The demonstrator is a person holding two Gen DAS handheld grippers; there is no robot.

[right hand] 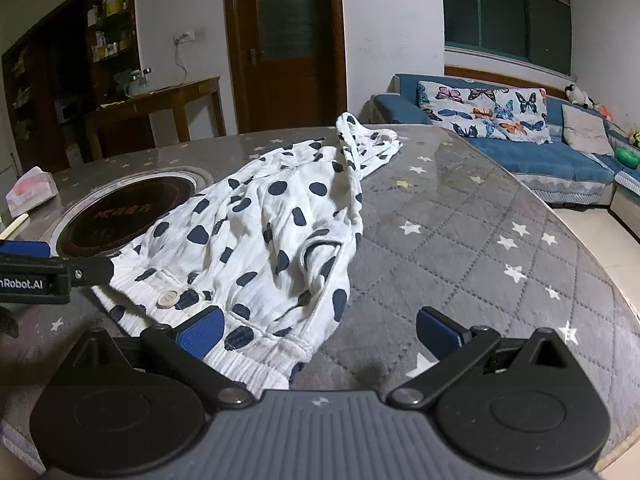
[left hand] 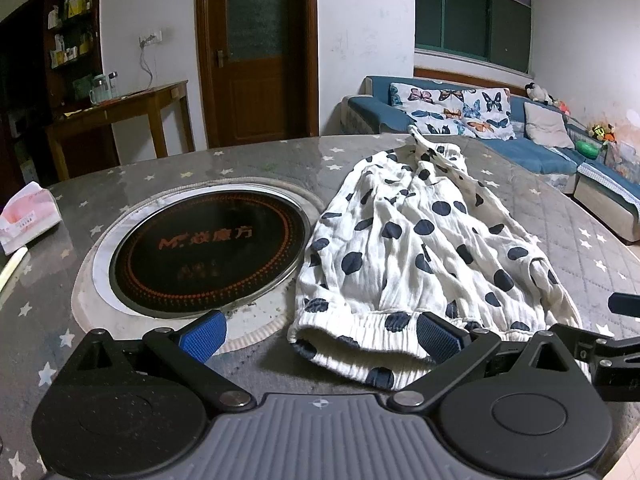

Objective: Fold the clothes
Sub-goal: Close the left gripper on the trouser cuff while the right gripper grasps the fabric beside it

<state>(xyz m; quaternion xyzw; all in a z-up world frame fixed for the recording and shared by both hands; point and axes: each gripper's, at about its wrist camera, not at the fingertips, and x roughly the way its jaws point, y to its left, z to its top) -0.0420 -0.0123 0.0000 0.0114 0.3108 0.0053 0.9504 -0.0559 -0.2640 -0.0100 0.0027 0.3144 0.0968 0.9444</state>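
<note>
My left tongs (left hand: 320, 336) spread wide and empty over the elastic waistband of white crinkled cotton shorts with navy spots (left hand: 416, 240), my right tongs (right hand: 320, 330) also wide open, gripping nothing, shorts lying flat on the grey star-print quilted table (right hand: 460, 240), just beside its round black inset hob (left hand: 208, 252)

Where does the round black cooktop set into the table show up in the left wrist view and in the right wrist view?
Left wrist view: the cooktop sits left of centre, large, just left of the polka-dot garment.
Right wrist view: the cooktop lies at the left edge, smaller, its near right side covered by the garment.
Shared landmark: the pink tissue pack on the table, left of the cooktop in both.
</note>
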